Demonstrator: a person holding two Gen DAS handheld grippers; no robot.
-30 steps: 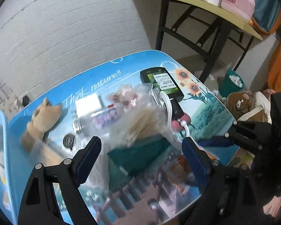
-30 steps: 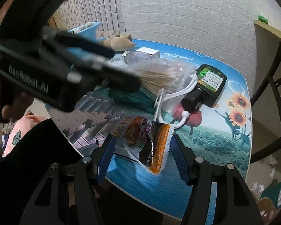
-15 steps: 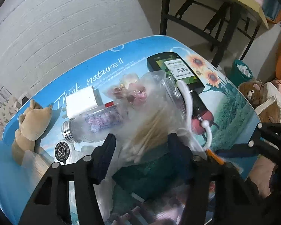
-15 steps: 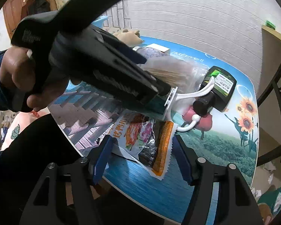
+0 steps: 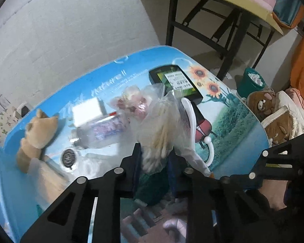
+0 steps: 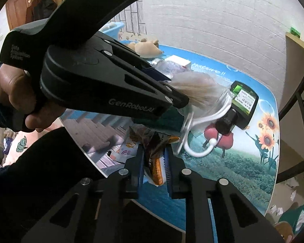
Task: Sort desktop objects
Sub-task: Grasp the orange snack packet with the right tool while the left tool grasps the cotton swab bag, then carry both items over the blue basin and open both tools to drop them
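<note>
Looking along the left gripper (image 5: 155,158), its fingers, spread wide a second ago, now pinch the clear bag of cotton swabs (image 5: 162,129) over the cluttered table (image 5: 233,141), beside the plastic bottle (image 5: 103,130). From the right wrist, the right gripper (image 6: 153,162) has likewise closed on the orange snack packet (image 6: 154,156) near the table's front edge. Both pieces look ready to lift for sorting.
</note>
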